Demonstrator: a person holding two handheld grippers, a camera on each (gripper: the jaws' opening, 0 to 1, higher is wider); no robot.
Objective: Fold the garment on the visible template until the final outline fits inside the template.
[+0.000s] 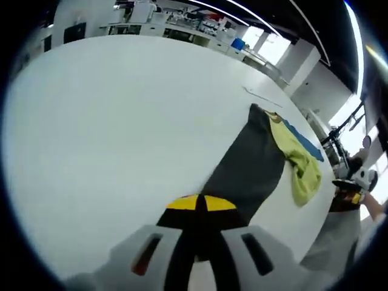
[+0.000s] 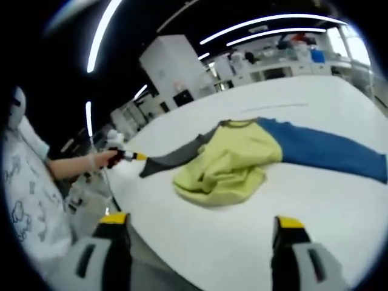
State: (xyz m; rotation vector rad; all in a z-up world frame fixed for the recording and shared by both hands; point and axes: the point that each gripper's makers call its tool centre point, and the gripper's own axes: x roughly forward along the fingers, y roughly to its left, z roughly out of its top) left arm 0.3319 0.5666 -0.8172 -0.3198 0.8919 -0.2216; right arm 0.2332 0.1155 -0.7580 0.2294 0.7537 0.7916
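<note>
Here your left gripper (image 1: 200, 209) pinches the garment's (image 2: 242, 157) dark sleeve; your right gripper (image 2: 200, 233) is spread, empty; template indiscernible.

A broad white matte surface (image 1: 115, 121) runs towards cluttered white benches (image 1: 182, 27) at its far edge; long white ceiling light strips (image 2: 267, 27) curve across a dark ceiling; a tall white cabinet (image 2: 173, 63) stands behind; bright windows (image 1: 273, 45) glow between white pillars (image 1: 303, 63).
</note>
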